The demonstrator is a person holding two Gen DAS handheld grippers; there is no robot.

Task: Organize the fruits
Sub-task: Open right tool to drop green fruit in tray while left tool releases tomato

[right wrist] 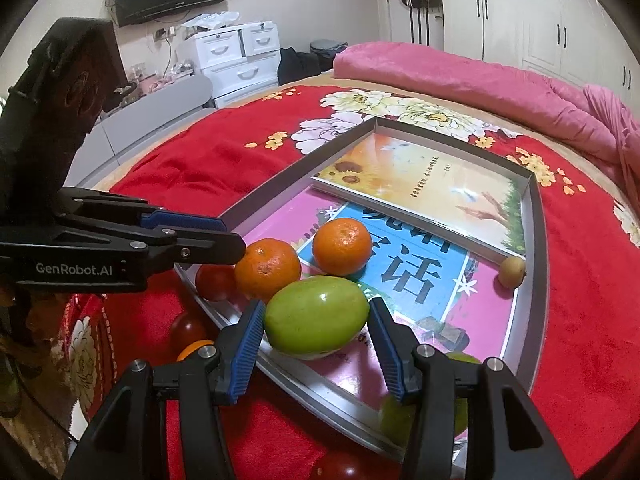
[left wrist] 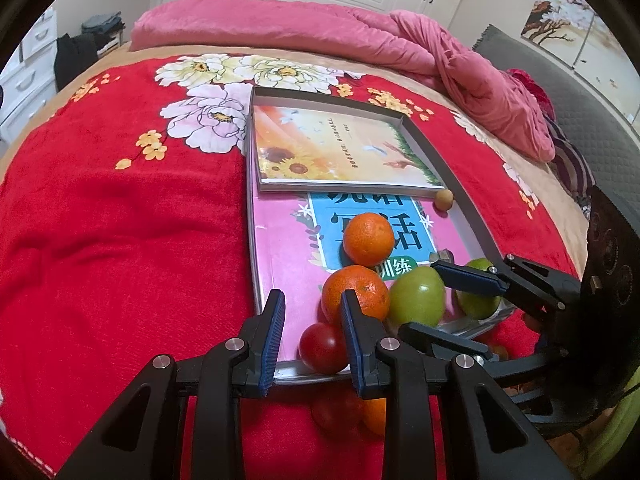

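A shallow grey tray [left wrist: 460,184] [right wrist: 280,184] lies on the red flowered bedspread, lined with two books. In it sit two oranges [left wrist: 368,238] [left wrist: 354,292], a tomato [left wrist: 322,346], a small tan fruit [left wrist: 444,199] and a green fruit [right wrist: 316,316] [left wrist: 416,298]. My right gripper [right wrist: 317,306] [left wrist: 420,298] is shut on that green fruit, one pad against each side, low over the tray's near corner. My left gripper [left wrist: 313,300] [right wrist: 236,246] is shut and empty, hovering over the tray's front edge beside the near orange [right wrist: 267,266] and tomato [right wrist: 214,282].
A second green fruit [left wrist: 478,304] [right wrist: 400,416] lies under the right gripper at the tray corner. On the bedspread outside the tray lie a tomato [left wrist: 334,408], an orange [left wrist: 374,416] and another tomato [right wrist: 340,468]. A pink quilt [left wrist: 360,36] is piled at the far side of the bed.
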